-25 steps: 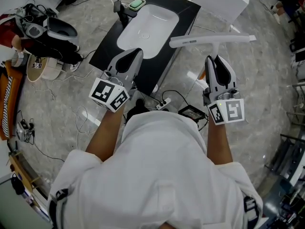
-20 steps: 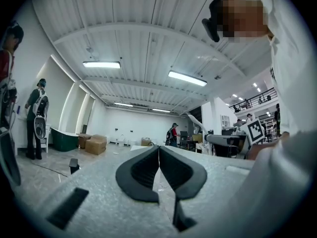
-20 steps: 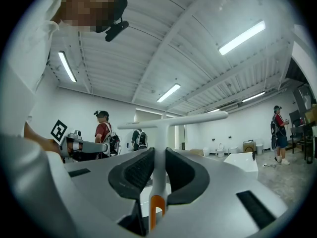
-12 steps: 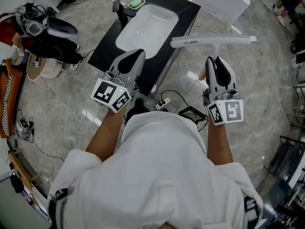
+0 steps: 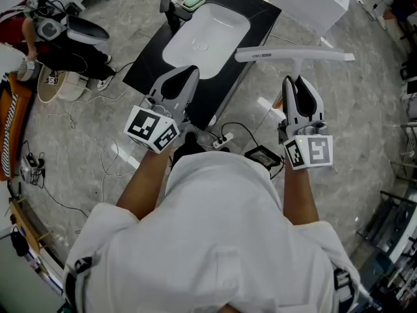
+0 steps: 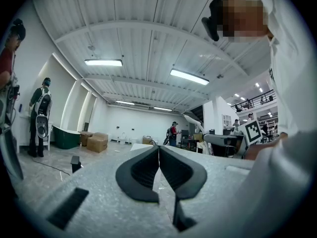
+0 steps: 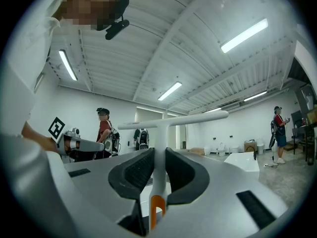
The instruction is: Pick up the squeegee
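— While the black slab (image 5: 146, 60) with its white basin (image 5: 208, 34) lies far left, where's the squeegee (image 5: 294, 55)?
— Far right, off the floor (image 5: 78, 142), blade crosswise; the right gripper (image 5: 296, 82) pinches its handle. The left gripper (image 5: 182, 74) is pressed together, empty

You wear a white short-sleeved shirt (image 5: 221, 240), with a black strap fitting (image 5: 81, 266) at each shoulder. Your left gripper (image 5: 184, 72) and right gripper (image 5: 294, 81) have pale grey, rounded shells and black ribbed pads (image 6: 143, 170). Each one carries a white cube (image 5: 151, 129) printed with black square markers.
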`<act>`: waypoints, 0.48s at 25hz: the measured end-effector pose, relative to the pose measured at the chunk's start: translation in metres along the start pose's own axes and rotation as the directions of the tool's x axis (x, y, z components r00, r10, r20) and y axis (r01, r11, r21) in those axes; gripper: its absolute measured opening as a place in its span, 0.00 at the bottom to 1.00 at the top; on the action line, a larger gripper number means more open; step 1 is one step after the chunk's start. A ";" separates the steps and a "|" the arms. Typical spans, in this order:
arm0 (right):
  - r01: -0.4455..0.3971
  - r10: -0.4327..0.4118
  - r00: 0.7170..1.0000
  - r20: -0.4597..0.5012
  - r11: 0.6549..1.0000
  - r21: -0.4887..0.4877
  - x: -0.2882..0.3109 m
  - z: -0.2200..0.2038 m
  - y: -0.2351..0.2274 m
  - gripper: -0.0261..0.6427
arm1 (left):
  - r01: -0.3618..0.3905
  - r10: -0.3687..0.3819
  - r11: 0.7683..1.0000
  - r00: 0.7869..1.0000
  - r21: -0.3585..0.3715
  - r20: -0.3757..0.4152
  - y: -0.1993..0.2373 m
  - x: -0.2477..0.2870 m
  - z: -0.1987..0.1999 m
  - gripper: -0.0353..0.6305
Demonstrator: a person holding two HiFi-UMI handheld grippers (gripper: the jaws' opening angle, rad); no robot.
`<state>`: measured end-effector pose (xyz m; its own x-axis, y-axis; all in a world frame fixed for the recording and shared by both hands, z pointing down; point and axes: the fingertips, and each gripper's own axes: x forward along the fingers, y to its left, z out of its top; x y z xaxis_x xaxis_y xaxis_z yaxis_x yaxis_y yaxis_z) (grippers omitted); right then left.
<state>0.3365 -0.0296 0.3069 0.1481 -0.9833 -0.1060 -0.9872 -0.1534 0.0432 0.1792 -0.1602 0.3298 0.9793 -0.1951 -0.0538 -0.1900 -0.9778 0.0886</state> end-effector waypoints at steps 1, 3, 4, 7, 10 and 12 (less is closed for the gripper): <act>0.001 -0.001 1.000 0.000 1.000 0.000 0.002 0.000 0.000 0.15 | -0.002 0.002 1.000 1.000 0.000 -0.001 0.002 0.000 0.000 0.08; 0.005 -0.005 1.000 -0.002 1.000 0.001 0.006 0.000 0.001 0.15 | -0.005 0.005 1.000 1.000 0.001 -0.006 0.005 -0.001 0.000 0.08; 0.007 -0.007 1.000 -0.004 1.000 0.001 0.008 -0.001 0.001 0.15 | -0.006 0.006 1.000 1.000 0.000 -0.008 0.006 -0.002 -0.001 0.08; 0.019 -0.019 1.000 -0.012 1.000 -0.001 0.012 -0.004 0.003 0.15 | -0.012 0.012 1.000 1.000 -0.003 -0.012 0.013 -0.005 -0.004 0.08; 0.029 -0.029 0.999 -0.020 1.000 -0.004 0.019 -0.009 0.006 0.15 | -0.027 0.027 1.000 1.000 -0.005 -0.012 0.025 -0.008 -0.008 0.08; 0.038 -0.038 0.999 -0.023 0.999 -0.006 0.022 -0.011 0.007 0.15 | -0.041 0.041 0.999 0.999 -0.005 -0.013 0.033 -0.010 -0.009 0.08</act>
<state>0.3330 -0.0534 0.3159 0.1867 -0.9788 -0.0843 -0.9805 -0.1910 0.0455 0.1636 -0.1894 0.3417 0.9715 -0.2341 -0.0376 -0.2297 -0.9686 0.0955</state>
